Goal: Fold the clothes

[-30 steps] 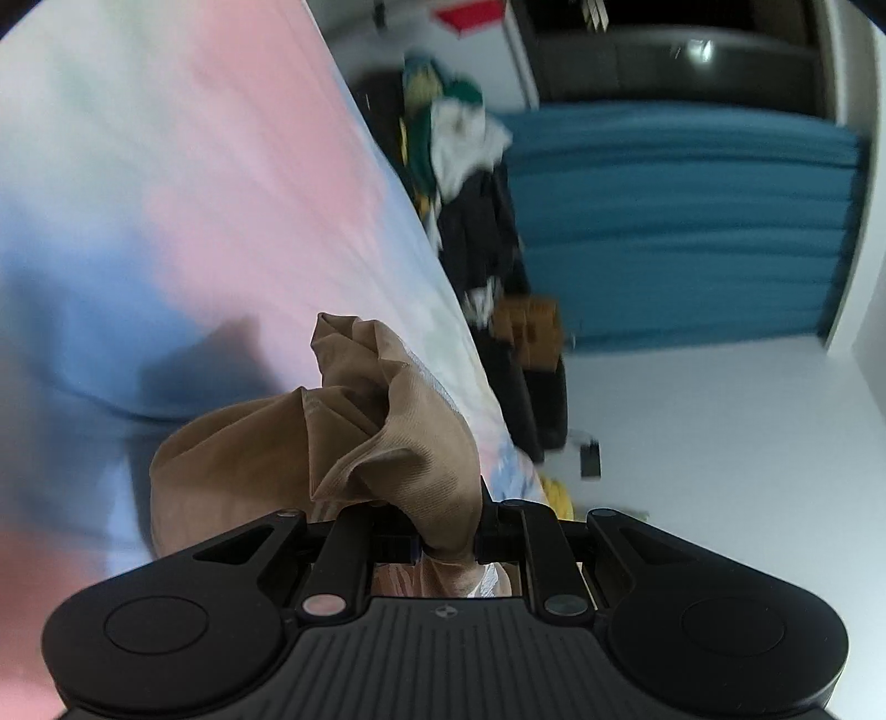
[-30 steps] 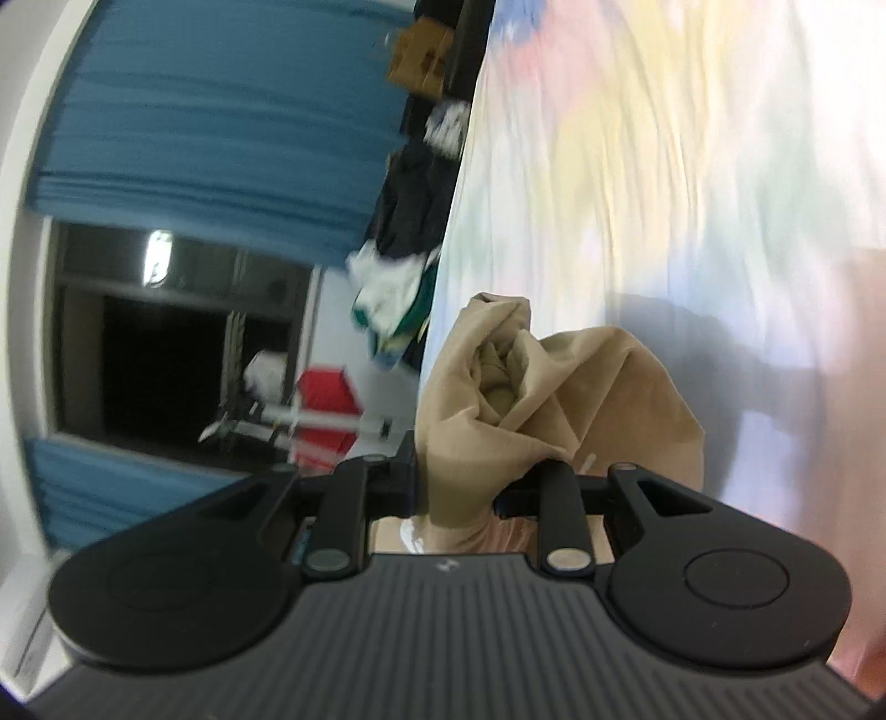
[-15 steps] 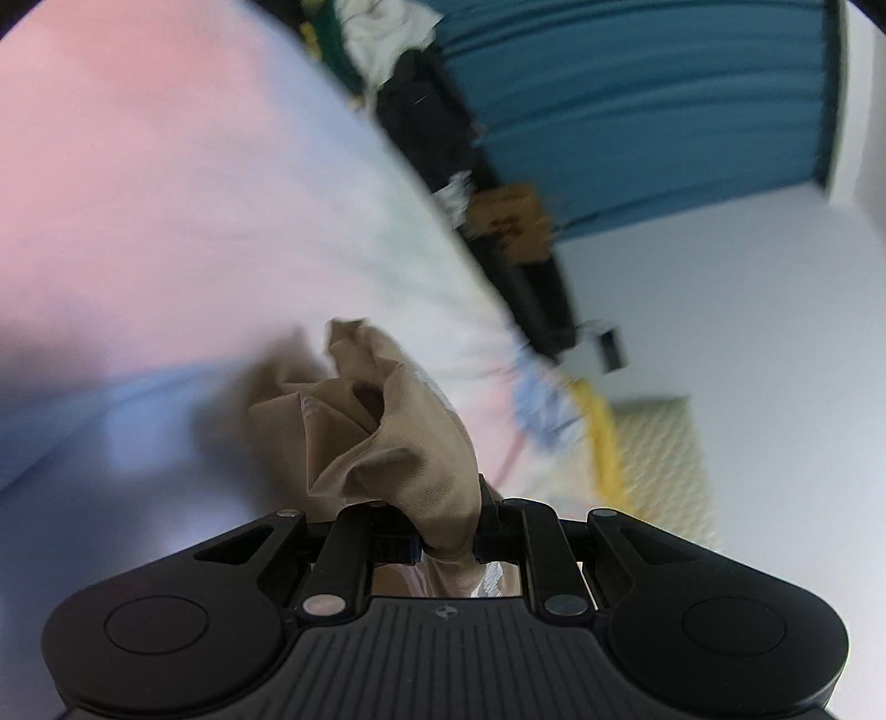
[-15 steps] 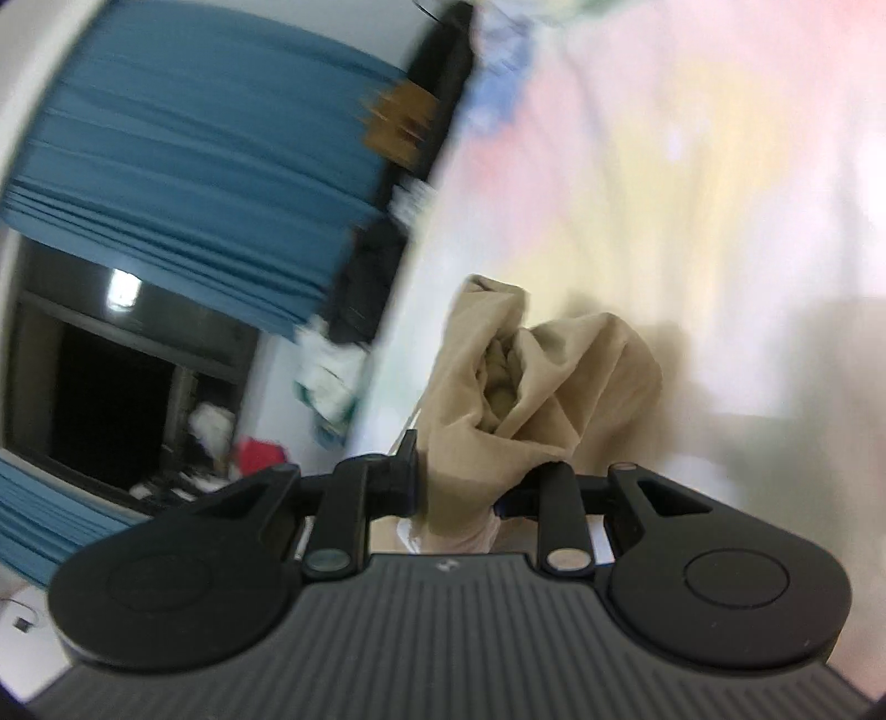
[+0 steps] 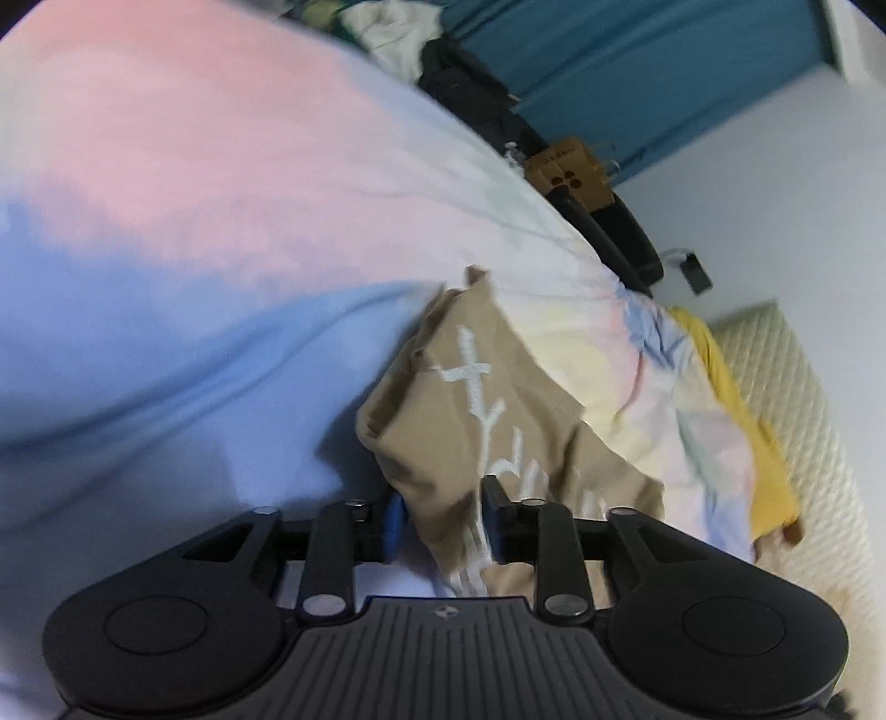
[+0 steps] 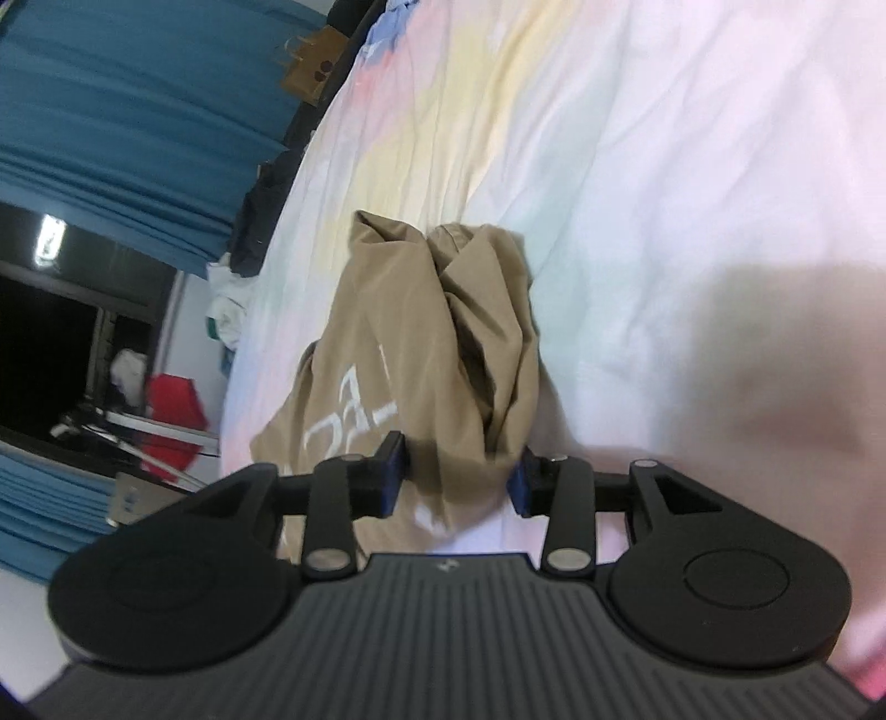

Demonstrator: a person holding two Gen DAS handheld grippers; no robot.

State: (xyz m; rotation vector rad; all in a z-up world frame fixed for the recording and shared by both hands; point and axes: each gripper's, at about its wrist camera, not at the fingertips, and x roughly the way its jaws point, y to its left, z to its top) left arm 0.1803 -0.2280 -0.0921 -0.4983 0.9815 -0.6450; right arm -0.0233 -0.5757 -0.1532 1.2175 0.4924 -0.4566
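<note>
A tan garment with white lettering (image 5: 498, 399) lies crumpled on the pastel tie-dye bed cover (image 5: 194, 221). In the left wrist view my left gripper (image 5: 443, 526) is open, its blue-padded fingers standing either side of the garment's near edge. In the right wrist view the same tan garment (image 6: 421, 332) rests bunched on the bed cover (image 6: 664, 166), and my right gripper (image 6: 457, 476) is open with the cloth lying loosely between its spread fingers. The garment's near end is hidden behind each gripper body.
Blue curtains (image 5: 637, 72) and a brown paper bag (image 5: 570, 171) stand beyond the bed's edge, next to a pile of dark and white clothes (image 5: 421, 50). A yellow cloth (image 5: 758, 443) and a quilted cream surface (image 5: 803, 415) lie to the right. A red object (image 6: 171, 410) sits by the dark window.
Both grippers came down to the bed with the tan garment and their jaws have spread. The garment, held bunched in the air before, now rests on the cover showing its lettering.
</note>
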